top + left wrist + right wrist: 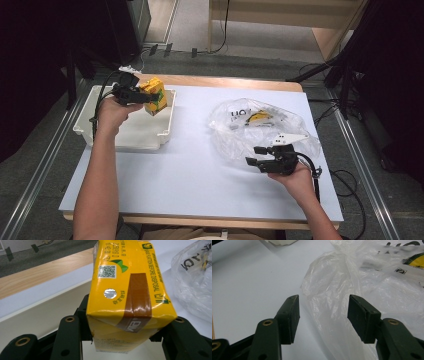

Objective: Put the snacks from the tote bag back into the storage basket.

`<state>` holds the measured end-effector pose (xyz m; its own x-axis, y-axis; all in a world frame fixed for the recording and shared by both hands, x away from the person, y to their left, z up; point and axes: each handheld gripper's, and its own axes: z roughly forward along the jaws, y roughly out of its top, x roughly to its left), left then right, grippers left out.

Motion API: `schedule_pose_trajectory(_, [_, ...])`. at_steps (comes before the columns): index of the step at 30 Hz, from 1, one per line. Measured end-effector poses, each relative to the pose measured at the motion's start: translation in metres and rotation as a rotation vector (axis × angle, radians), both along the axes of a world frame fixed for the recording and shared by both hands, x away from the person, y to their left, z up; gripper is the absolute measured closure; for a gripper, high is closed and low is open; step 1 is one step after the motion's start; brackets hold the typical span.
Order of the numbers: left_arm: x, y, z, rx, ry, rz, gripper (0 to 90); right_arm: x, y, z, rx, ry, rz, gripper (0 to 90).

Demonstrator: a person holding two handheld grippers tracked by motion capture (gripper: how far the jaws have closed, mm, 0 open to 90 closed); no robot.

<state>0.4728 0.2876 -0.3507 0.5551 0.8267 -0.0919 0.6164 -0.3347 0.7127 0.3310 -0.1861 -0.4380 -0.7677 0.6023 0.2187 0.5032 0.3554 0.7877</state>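
High view is showing the left gripper point(145, 95) at upper left, its jaws clamping a yellow drink carton point(154, 95) and holding it tilted over the white plastic bin point(145, 136). Left gripper view is cutting off the carton's point(127, 287) lower end behind the black jaws, and its small print is staying hard to read. At lower right the right gripper point(255, 161) is hovering with jaws apart, just beside the clear plastic bag point(265, 127); right gripper view is showing bag film point(332, 315) lying between the open pads, whether touching I cannot tell. Something yellow inside the bag is blurring through the plastic. Everything is resting on a pale sheet point(195, 165) covering the wooden table point(225, 80), with bare sheet lying open between bin and bag. Grey floor and dark stands are ringing the table.
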Motion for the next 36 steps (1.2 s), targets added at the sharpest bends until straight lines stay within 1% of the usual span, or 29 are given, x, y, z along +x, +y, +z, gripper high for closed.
schedule_pose_trajectory(3, [0.001, 0.001, -0.003, -0.005, 0.001, 0.002, 52.2, 0.0, 0.0, 0.0, 0.0, 0.002, 0.001, 44.5])
schedule_pose_trajectory(5, [0.002, 0.001, -0.005, 0.002, 0.0, 0.009, 52.2, 0.0, 0.0, 0.0, 0.001, 0.002, -0.001, 44.5])
schedule_pose_trajectory(7, [0.004, 0.001, -0.008, 0.002, 0.003, 0.01, 52.2, 0.0, 0.0, 0.0, -0.002, -0.009, -0.004, 44.7])
schedule_pose_trajectory(8, [0.004, 0.001, -0.009, 0.0, 0.002, 0.012, 52.2, 0.0, -0.001, 0.001, 0.004, -0.016, -0.009, 44.9])
schedule_pose_trajectory(9, [0.005, 0.001, -0.01, -0.004, 0.004, 0.013, 52.2, 0.0, -0.001, 0.002, 0.007, -0.014, -0.012, 44.9])
schedule_pose_trajectory(12, [0.007, 0.001, -0.016, 0.008, 0.015, 0.016, 52.2, 0.0, -0.001, 0.002, 0.007, -0.016, -0.015, 45.0])
schedule_pose_trajectory(15, [0.008, 0.001, -0.019, 0.004, 0.026, 0.024, 52.1, 0.0, -0.001, 0.002, 0.004, -0.016, -0.012, 45.1])
schedule_pose_trajectory(18, [0.009, 0.001, -0.02, 0.0, 0.021, 0.019, 52.2, 0.0, 0.0, 0.001, 0.005, -0.019, -0.01, 45.1])
schedule_pose_trajectory(21, [0.011, 0.001, -0.023, 0.006, 0.021, 0.032, 52.2, 0.0, 0.0, 0.0, 0.001, -0.016, -0.006, 45.1])
schedule_pose_trajectory(22, [0.011, 0.001, -0.024, 0.006, 0.019, 0.034, 52.2, 0.0, 0.001, 0.0, 0.0, -0.017, -0.005, 45.1])
schedule_pose_trajectory(24, [0.012, 0.0, -0.028, 0.021, 0.017, 0.034, 52.2, 0.0, 0.001, 0.0, 0.0, -0.017, -0.005, 45.1])
schedule_pose_trajectory(27, [0.014, -0.001, -0.033, 0.022, 0.015, 0.038, 52.2, 0.0, 0.0, 0.0, 0.001, -0.01, -0.008, 45.1])
schedule_pose_trajectory(31, [0.016, -0.004, -0.04, 0.035, 0.004, 0.032, 52.2, 0.0, -0.001, -0.001, 0.004, -0.005, -0.011, 45.0])
schedule_pose_trajectory(33, [0.017, -0.005, -0.042, 0.033, 0.004, 0.024, 52.2, 0.0, -0.001, -0.002, 0.0, 0.004, -0.011, 45.0])
schedule_pose_trajectory(36, [0.017, -0.007, -0.045, 0.035, 0.004, 0.019, 52.2, 0.001, 0.0, -0.002, -0.005, 0.002, -0.008, 45.0])
